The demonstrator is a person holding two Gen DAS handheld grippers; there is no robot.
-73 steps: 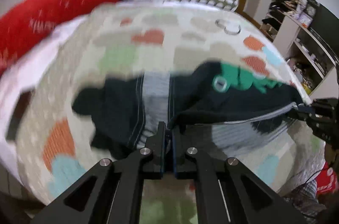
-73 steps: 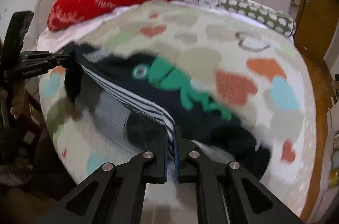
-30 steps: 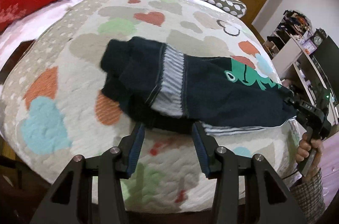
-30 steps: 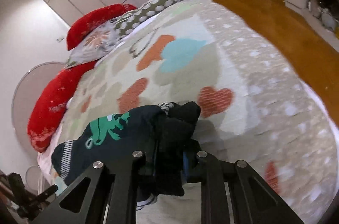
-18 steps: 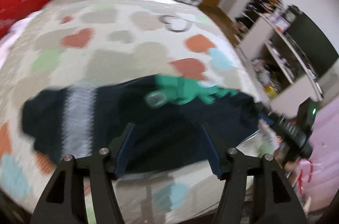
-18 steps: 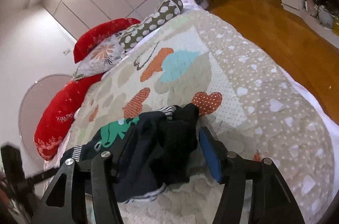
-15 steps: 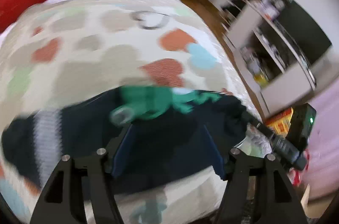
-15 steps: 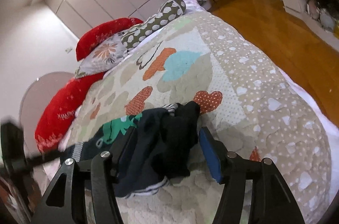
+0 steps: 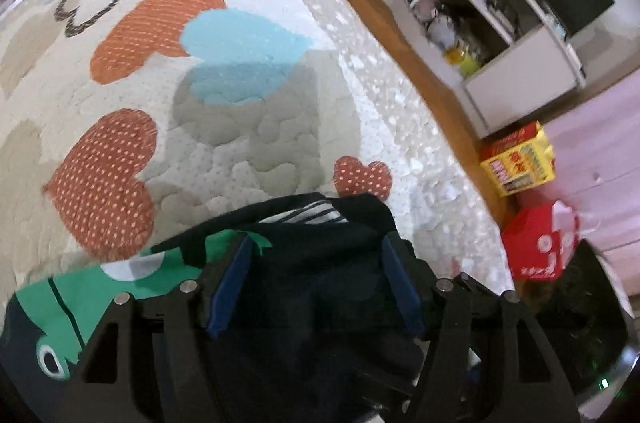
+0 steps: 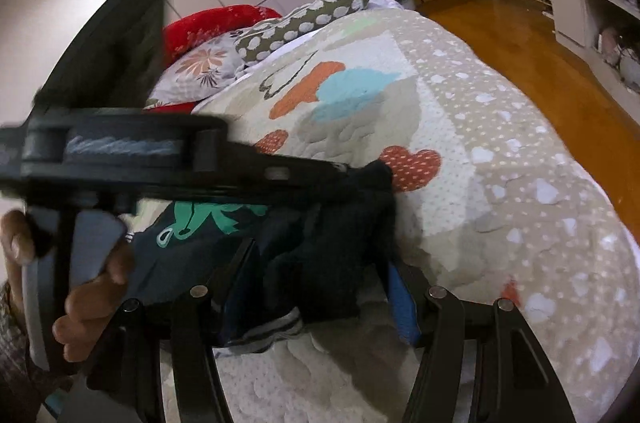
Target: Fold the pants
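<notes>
Dark navy pants (image 9: 312, 287) with a green print and a striped cuff lie bunched on the quilted bed cover (image 9: 256, 127). My left gripper (image 9: 316, 255) is open, its blue-padded fingers astride the pants' end. My right gripper (image 10: 320, 263) is open too, fingers on either side of the same dark bunch (image 10: 344, 223). The left gripper's body (image 10: 168, 159) crosses the right wrist view from the left, reaching over the pants, with the hand that holds it below.
Pillows (image 10: 304, 11) lie at the bed's head. The bed edge drops to a wooden floor (image 10: 532, 35) on the right. White shelves (image 9: 492, 19) and red and yellow boxes (image 9: 520, 163) stand past the bed.
Both grippers have let go of the pants and opened. My left gripper has swung right along the pants to the end by the right gripper.
</notes>
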